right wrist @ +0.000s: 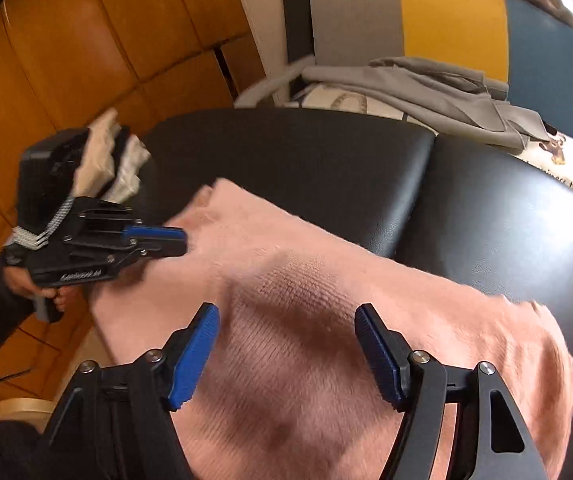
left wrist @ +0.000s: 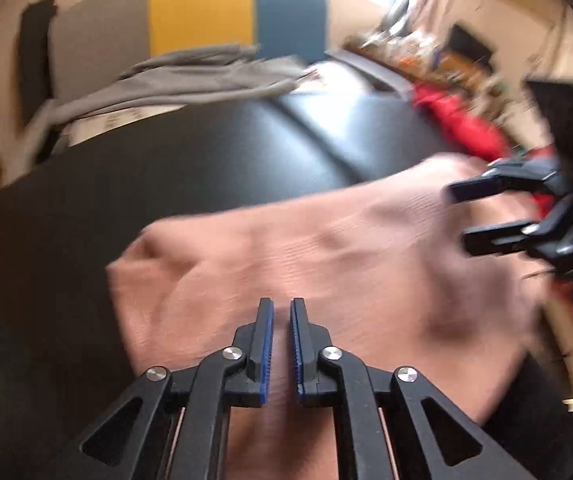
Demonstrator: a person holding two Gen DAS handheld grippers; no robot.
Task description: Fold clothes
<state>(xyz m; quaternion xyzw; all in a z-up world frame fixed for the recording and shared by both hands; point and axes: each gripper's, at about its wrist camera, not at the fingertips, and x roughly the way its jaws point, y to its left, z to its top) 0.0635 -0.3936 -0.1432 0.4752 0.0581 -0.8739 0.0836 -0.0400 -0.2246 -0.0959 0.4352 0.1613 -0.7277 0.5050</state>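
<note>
One pink ribbed knit garment [right wrist: 286, 300] lies folded on the black padded bench [right wrist: 326, 152]. Above it, the right gripper [right wrist: 286, 356] hangs spread and empty; the left gripper [left wrist: 281, 344], narrowly parted, pinches nothing. Fold apparently released; next comes regrasping an edge.

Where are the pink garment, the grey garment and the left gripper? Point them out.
pink garment [right wrist: 306, 280]: right wrist view, middle of the knit.
grey garment [right wrist: 438, 92]: right wrist view, its folds on the chair.
left gripper [right wrist: 174, 240]: right wrist view, at the tips of the fingers.
</note>
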